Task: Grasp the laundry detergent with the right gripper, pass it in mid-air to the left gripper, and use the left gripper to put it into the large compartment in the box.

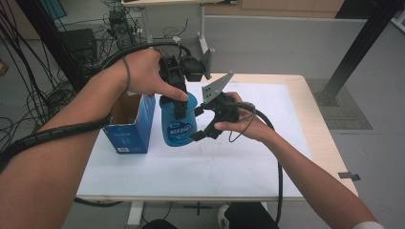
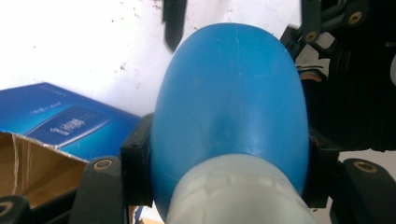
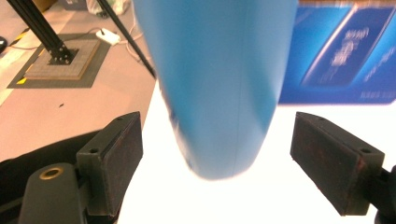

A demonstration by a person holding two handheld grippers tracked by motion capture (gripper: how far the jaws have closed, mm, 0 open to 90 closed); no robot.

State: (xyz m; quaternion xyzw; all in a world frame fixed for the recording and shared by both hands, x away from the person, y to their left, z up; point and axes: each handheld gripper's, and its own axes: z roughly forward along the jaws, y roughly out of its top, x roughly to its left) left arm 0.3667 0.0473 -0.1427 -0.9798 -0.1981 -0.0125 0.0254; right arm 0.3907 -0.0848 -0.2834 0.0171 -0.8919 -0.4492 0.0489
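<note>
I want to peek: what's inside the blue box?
The blue box stands open-topped, showing brown cardboard inside walls. Its bottom is hidden, so any contents cannot be seen.

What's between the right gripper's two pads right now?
The blue bottle hangs between the right gripper's pads, touching neither; the right gripper view shows gaps both sides.

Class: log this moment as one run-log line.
left claw: shut on blue bottle | right claw: open, astride bottle | box: open, beside bottle
</note>
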